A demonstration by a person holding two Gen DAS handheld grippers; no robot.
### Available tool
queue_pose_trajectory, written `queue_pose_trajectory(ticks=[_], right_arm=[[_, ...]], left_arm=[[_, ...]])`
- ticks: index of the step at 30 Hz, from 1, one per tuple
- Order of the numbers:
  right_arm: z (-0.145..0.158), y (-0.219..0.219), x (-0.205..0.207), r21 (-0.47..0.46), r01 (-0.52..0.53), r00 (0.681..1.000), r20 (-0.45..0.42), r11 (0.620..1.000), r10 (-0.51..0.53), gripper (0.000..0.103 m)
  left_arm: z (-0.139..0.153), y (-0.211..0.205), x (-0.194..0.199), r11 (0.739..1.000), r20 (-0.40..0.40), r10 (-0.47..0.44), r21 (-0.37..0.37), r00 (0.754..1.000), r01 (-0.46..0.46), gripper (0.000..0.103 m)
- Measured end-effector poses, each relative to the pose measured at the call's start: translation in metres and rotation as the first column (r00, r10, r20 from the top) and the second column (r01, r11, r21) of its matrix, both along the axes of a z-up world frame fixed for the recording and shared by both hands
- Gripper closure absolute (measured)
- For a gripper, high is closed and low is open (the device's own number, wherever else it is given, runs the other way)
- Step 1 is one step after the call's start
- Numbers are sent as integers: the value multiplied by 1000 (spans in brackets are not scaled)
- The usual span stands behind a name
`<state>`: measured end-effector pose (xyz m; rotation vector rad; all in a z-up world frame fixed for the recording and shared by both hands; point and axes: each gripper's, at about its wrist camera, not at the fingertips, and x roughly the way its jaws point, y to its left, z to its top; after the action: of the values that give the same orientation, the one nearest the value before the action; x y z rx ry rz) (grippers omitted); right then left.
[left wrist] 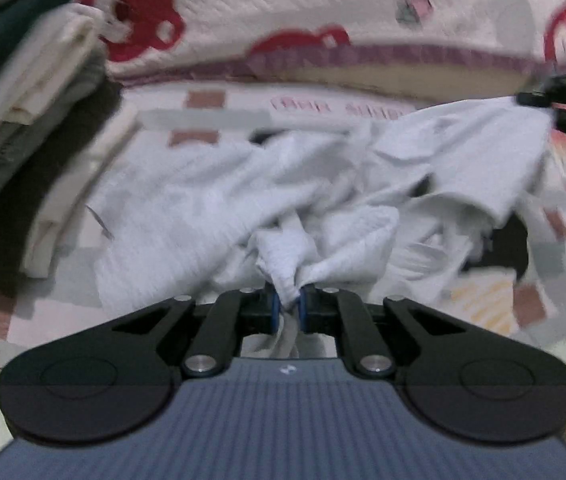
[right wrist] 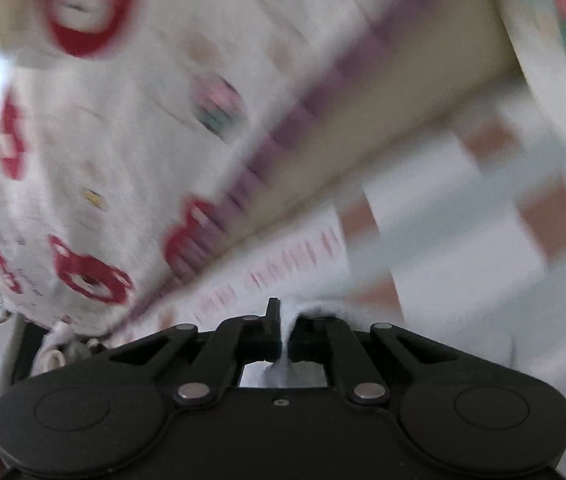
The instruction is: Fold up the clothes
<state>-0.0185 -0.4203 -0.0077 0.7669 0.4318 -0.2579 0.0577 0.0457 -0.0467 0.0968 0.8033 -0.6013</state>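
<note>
A crumpled light grey-white garment point(left wrist: 267, 196) lies spread across the patterned bed sheet point(left wrist: 203, 104). My left gripper point(left wrist: 287, 304) is shut on a bunched edge of it at the near side. My right gripper point(left wrist: 563, 100) shows at the far right of the left wrist view, holding another corner lifted. In the right wrist view the right gripper point(right wrist: 283, 332) is shut on a strip of the same pale cloth point(right wrist: 323, 308); the rest of the garment is hidden below the gripper body. Both views are motion-blurred.
A stack of folded clothes point(left wrist: 27, 128), white, grey and dark, stands at the left. A white quilt with red bear prints point(left wrist: 323, 12) lies along the back; it also fills the left of the right wrist view point(right wrist: 103, 160). The checked sheet point(right wrist: 463, 208) extends right.
</note>
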Motion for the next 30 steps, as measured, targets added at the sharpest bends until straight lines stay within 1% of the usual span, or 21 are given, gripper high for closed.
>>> queue_pose_trajectory(ticks=[1,2,4,5,7,8,9,11,14,15,18,19,20,23,24,25,26,27,28,30], right_arm=[[19,0,-5,-52,8,999,37,999,-6,98],[35,-1,-14,-80,27,997,71,996,-21,98],[67,-3,-33,-128,70,989,141,989,-51,98],[83,-4,-43,-151,92,982,176,984,-65,98],[97,-1,-63,-210,106,981,180,972,-68,98],[97,1,-71,-238,98,986,152,966,-62,98],[94,3,-77,-268,94,992,101,959,-69,98],[74,1,-83,-266,91,995,-5,960,-96,98],[25,-3,-90,-185,119,974,-166,976,-151,98],[7,-5,-91,-159,123,962,-223,980,-157,98],[-38,-2,-91,-132,111,923,-355,985,-152,97],[-48,-1,-92,-126,105,916,-375,987,-145,97],[-56,-2,-93,-117,99,912,-386,988,-137,95],[-65,-9,-93,-87,109,913,-385,990,-134,93],[-65,-11,-91,-78,107,916,-381,991,-129,89],[-65,-12,-91,-72,103,917,-378,992,-123,83],[-65,-14,-90,-68,99,919,-377,993,-117,80],[-67,-13,-91,-61,93,921,-374,994,-109,74],[-69,-12,-92,-54,87,923,-371,995,-101,70],[-72,-9,-94,-38,78,925,-370,996,-86,65]], left_arm=[[5,6,4,999,25,25,-24,999,-25,95],[12,13,6,998,49,49,-50,998,-47,96],[31,37,15,984,31,118,-136,993,-113,96],[37,42,14,981,48,116,-160,992,-107,96],[48,51,9,976,91,105,-200,990,-85,96],[54,56,7,973,113,100,-220,989,-73,96],[49,54,8,972,87,83,-227,993,-62,96],[38,47,11,970,23,47,-239,999,-40,96],[14,30,15,978,-74,-2,-209,997,-13,96],[5,24,15,985,-94,-12,-175,996,-5,97],[-12,13,12,997,-115,-9,-78,993,0,97],[-15,11,10,999,-119,-5,-52,993,-1,97],[-17,12,10,999,-119,-4,-43,993,-2,97],[-14,20,13,998,-120,10,-66,993,-18,97],[-14,21,15,997,-125,14,-71,992,-23,97],[-15,22,16,997,-131,17,-76,991,-27,97],[-15,23,17,997,-139,13,-80,990,-24,97],[-14,23,18,996,-146,4,-84,989,-17,97],[-15,20,18,997,-149,-3,-82,989,-10,97],[-16,16,19,997,-152,-16,-77,988,4,97]])
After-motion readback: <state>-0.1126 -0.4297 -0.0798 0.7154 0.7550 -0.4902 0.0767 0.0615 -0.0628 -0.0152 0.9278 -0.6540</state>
